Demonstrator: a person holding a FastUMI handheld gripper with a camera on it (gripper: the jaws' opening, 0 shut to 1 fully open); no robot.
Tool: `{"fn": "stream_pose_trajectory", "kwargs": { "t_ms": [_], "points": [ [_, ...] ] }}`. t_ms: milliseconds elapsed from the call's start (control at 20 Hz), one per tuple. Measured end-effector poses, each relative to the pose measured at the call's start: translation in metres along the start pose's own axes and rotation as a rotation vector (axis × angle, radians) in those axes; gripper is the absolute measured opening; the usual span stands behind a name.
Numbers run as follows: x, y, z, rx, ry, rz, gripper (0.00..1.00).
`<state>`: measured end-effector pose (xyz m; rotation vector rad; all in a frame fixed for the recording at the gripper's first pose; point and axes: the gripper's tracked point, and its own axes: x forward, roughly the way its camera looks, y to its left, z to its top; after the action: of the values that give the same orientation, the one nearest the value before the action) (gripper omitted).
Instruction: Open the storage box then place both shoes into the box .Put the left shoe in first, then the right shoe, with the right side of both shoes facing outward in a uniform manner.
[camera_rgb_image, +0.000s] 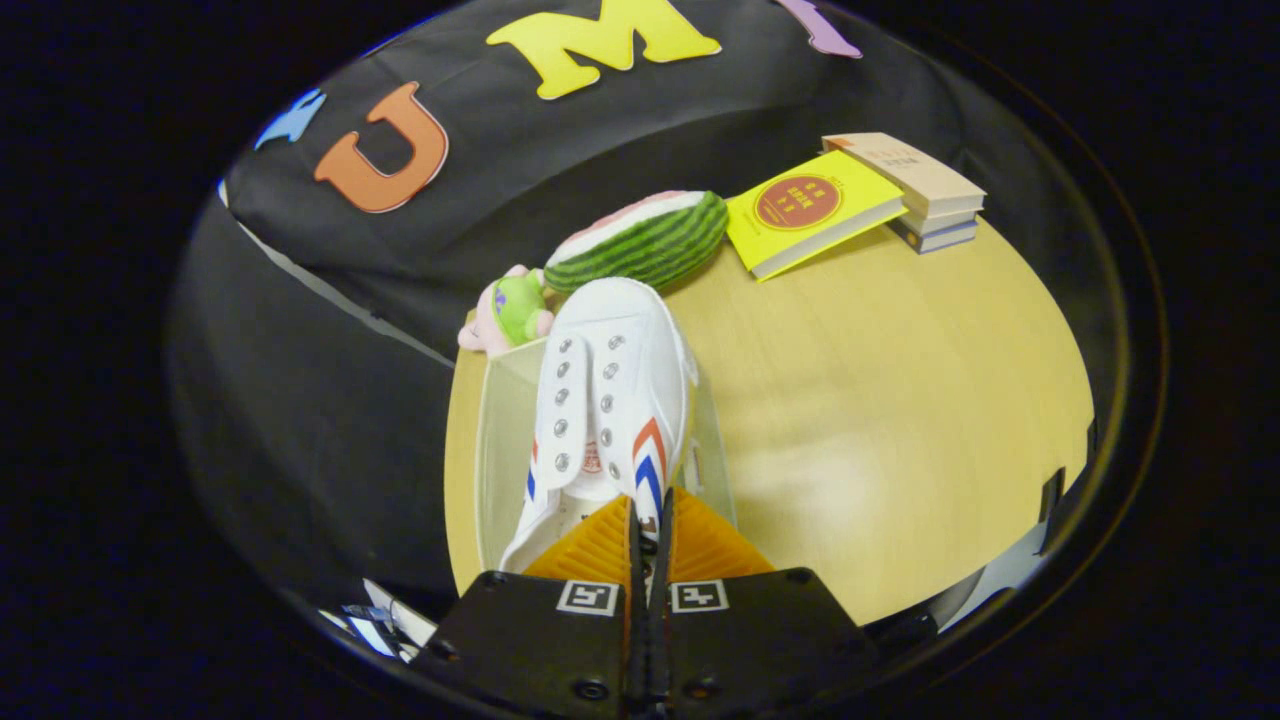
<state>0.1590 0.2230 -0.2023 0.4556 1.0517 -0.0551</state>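
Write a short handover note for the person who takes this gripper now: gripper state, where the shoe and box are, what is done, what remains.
Gripper: shut on the white shoe, pinching its heel edge.
The shoe hangs toe forward over the open clear storage box on the wooden table.
Done: box open, this shoe picked up.
Left: set this shoe inside, release, then handle the other shoe. I cannot tell which shoe this is.

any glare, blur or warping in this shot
Gripper view: strong fisheye bends the wooden table edge into a curve; soft glare patch on the tabletop right of the white shoe; shoe, watermelon plush and yellow book look sharp; gripper pinches the shoe's heel.
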Motion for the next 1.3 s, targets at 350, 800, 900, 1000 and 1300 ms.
{"fn": "stream_pose_trajectory", "kwargs": {
  "t_ms": [350, 800, 900, 1000, 1300],
  "points": [
    [0.014, 0.003, -0.008, -0.013, 0.011, 0.017, 0.15],
    [-0.006, 0.023, 0.017, -0.112, -0.141, 0.120, 0.62],
    [-0.016, 0.018, 0.027, -0.139, -0.210, 0.108, 0.78],
    [-0.030, 0.013, 0.038, -0.157, -0.289, 0.100, 0.81],
    [-0.084, 0.000, 0.065, -0.258, -0.534, 0.075, 0.84]
  ]
}}
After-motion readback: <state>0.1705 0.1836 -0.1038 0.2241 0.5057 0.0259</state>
